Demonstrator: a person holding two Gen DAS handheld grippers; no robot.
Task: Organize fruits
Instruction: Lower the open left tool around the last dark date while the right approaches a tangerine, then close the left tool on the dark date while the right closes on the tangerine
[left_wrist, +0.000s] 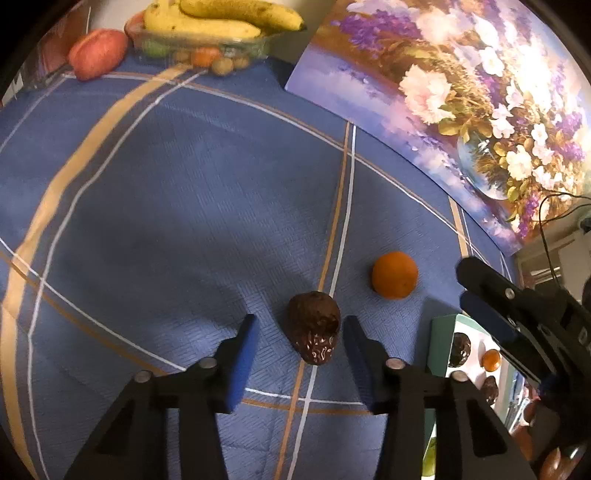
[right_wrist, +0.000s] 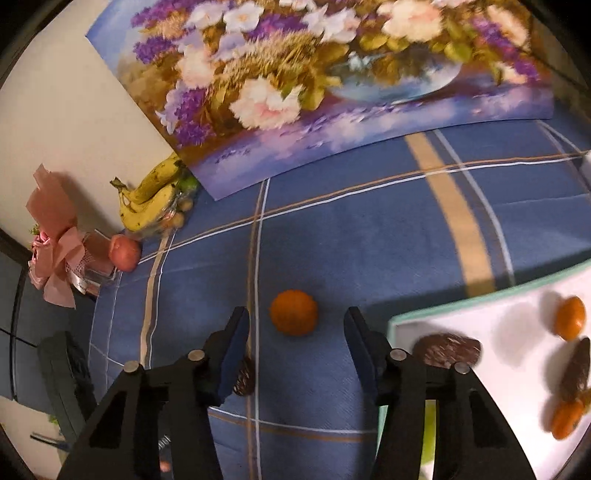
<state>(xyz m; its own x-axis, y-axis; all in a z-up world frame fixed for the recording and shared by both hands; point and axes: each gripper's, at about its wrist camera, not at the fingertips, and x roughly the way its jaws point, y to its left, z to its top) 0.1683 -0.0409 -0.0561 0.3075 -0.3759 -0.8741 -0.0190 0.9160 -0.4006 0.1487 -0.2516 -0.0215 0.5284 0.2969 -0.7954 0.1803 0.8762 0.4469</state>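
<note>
While both grippers are held with jaws spread and empty, two loose fruits are seen on the blue checked cloth (left_wrist: 166, 221). A dark brown, wrinkled fruit (left_wrist: 314, 326) lies between the fingers of the left gripper (left_wrist: 300, 354), not yet touched by either pad. An orange (right_wrist: 293, 312) lies just ahead of the right gripper (right_wrist: 295, 343), centred on the gap between its fingers. To the right, a white tray with a green rim (right_wrist: 461, 306) is seen, already holding more oranges and brown fruits. At the far left, bananas (left_wrist: 221, 18) rest on a clear dish of small fruit beside a red apple (left_wrist: 98, 53). The brown fruit is judged light, with a firm, rough, leathery skin that should give good friction; it is best taken across its widest middle. The orange is judged firm but round and apt to roll, so it should be gripped across its equator with moderate force to avoid bruising.
</note>
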